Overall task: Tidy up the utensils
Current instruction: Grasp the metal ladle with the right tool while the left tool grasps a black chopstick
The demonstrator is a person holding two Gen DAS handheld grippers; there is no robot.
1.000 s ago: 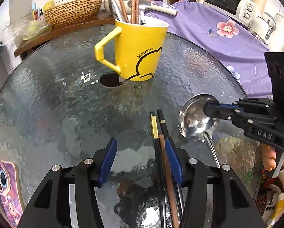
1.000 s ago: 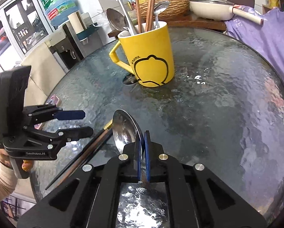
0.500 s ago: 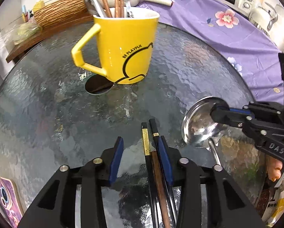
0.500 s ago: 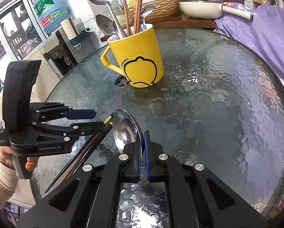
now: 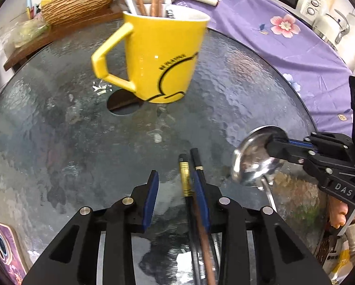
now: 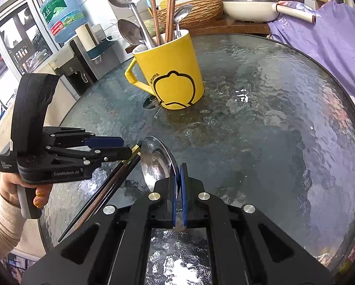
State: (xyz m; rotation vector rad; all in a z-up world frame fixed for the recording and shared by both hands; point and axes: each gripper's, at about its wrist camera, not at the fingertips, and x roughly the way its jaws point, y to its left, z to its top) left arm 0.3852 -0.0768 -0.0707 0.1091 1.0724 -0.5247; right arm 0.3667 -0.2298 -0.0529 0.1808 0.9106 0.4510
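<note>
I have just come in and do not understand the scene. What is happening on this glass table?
A person is tidying utensils into the yellow mug, which already holds chopsticks, spoons and a skimmer. The right gripper is shut on a steel spoon low over the glass table. The left gripper is closing around a pair of dark chopsticks that lie between its fingers, against one pad; they are not clamped yet.
</note>
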